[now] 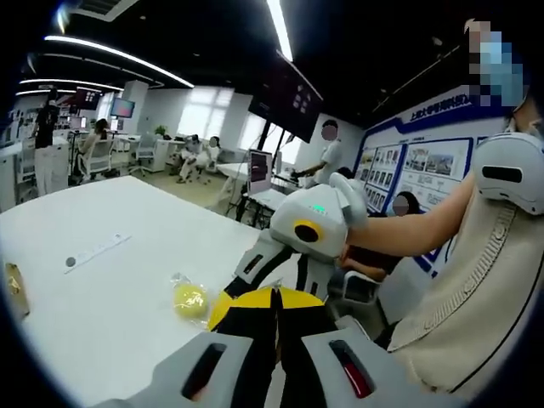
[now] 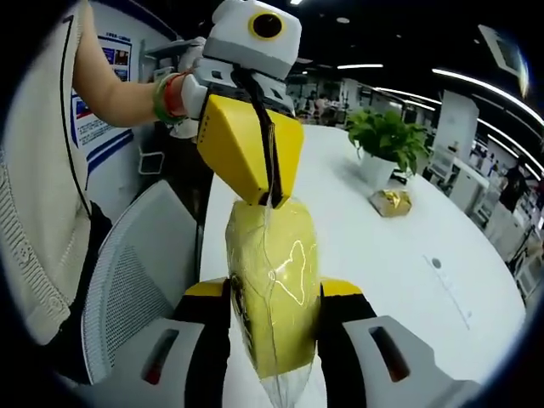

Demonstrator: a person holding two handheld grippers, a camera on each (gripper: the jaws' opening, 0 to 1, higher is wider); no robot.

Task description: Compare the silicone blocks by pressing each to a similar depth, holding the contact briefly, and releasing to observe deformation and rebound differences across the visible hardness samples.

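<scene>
A yellow silicone block (image 2: 272, 280) in a clear plastic wrapper stands upright between the jaws of my right gripper (image 2: 274, 291), which is shut on its sides. My left gripper (image 2: 270, 201) comes down from above, its yellow jaws shut together on the wrapper's top edge. In the left gripper view my left gripper (image 1: 274, 294) shows shut, with my right gripper (image 1: 285, 274) just beyond it; the held block is hidden there. A second yellow block (image 1: 189, 299) in a clear bag lies on the white table (image 1: 110, 323).
A potted plant (image 2: 387, 136) and a gold wrapped object (image 2: 391, 201) stand on the table (image 2: 399, 263). A white ruler strip (image 1: 98, 252) lies further out. A mesh chair (image 2: 127, 280) is at the table edge. Several people sit in the background.
</scene>
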